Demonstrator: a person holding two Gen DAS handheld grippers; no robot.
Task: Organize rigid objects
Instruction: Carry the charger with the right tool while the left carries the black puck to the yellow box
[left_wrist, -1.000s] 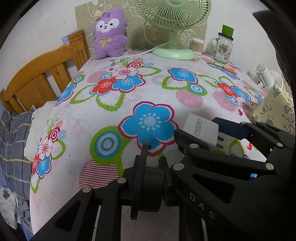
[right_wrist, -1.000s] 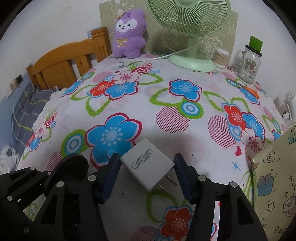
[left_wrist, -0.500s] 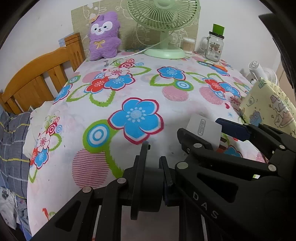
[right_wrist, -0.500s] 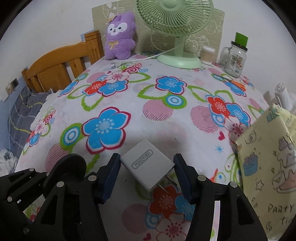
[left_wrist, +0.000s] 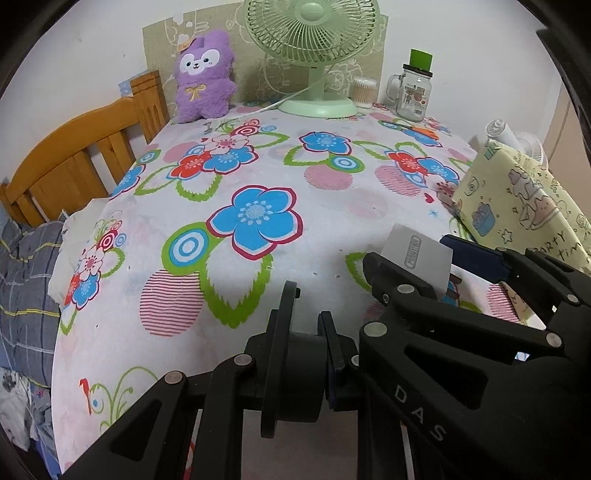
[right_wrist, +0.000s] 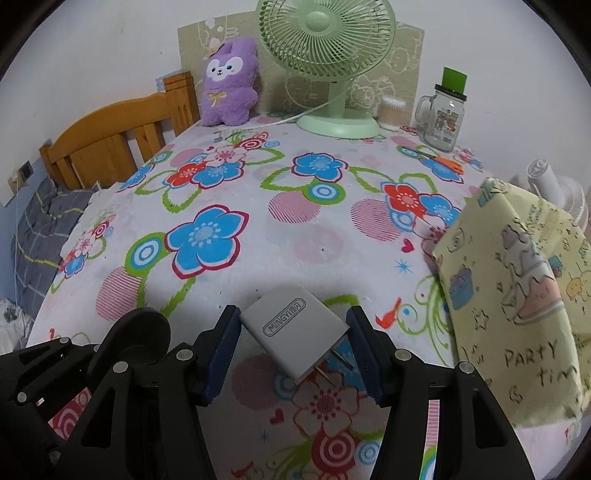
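My right gripper (right_wrist: 293, 332) is shut on a white plug adapter (right_wrist: 291, 325) with two metal prongs and holds it above the flowered tablecloth (right_wrist: 295, 221). The adapter also shows in the left wrist view (left_wrist: 417, 258), between the right gripper's blue pads. My left gripper (left_wrist: 308, 317) is shut on a black round disc-shaped object (left_wrist: 291, 365), held low over the near part of the table. A yellow patterned box (right_wrist: 517, 295) stands at the right, close to the right gripper.
At the back stand a green fan (right_wrist: 325, 66), a purple plush toy (right_wrist: 229, 85), a glass mug jar with a green lid (right_wrist: 443, 110) and a cotton swab pot (right_wrist: 391, 110). An orange-handled tool (right_wrist: 439, 160) lies near the jar. A wooden bed frame (right_wrist: 110, 144) is left.
Both grippers have pulled back toward the near edge of the table, the right one still holding the adapter. The yellow box has come into view at the right.
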